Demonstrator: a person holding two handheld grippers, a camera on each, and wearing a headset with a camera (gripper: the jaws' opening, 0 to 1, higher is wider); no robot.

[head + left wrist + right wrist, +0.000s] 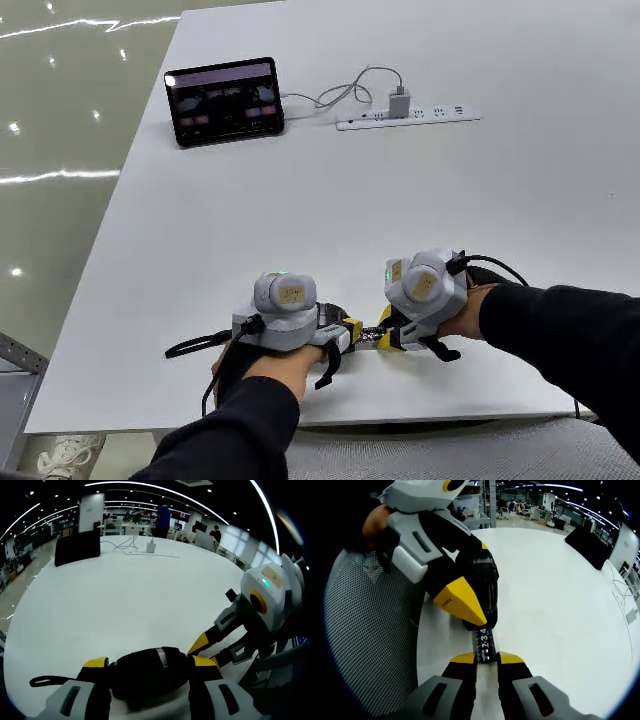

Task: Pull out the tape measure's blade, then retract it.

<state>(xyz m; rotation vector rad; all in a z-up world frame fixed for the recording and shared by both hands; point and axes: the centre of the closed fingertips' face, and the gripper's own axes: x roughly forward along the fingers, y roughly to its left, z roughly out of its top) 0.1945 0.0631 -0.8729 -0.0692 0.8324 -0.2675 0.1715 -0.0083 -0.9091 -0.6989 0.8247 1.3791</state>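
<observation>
The left claw (150, 662) is clenched on the tape measure (150, 676). Its two yellow-tipped fingers (95, 663) press against either side of the black case, which lies on the bench (300, 200) near the front edge. A black strap loop (47, 681) trails from the case across the bench top.

The right claw (486, 658) is nearly closed, its yellow tips pinching the end of the blade (484, 641). A short stretch of blade is out of the case, and the numerals 2, 3 and 4 can be read on it just above the tips. In the head view the two claws point at each other, close together, with the bit of blade bridging the gap between them. A person's hands in dark sleeves (560, 330) hold both grippers.

The bench is white and bare around the work. At its far side a dark tablet (224, 100) stands propped up, and to the right of it lies a white power strip (408, 117) with a white charger (399, 102) plugged in. A pale cable (335, 93) curls from the charger toward the tablet.

Left of the bench is a glossy floor (60, 200) reflecting ceiling lights. A grey mesh surface (370, 630) sits just off the bench's near edge. In the left gripper view the room behind is a large open hall with strip lighting, more benches, and people (162, 517) standing far back.
</observation>
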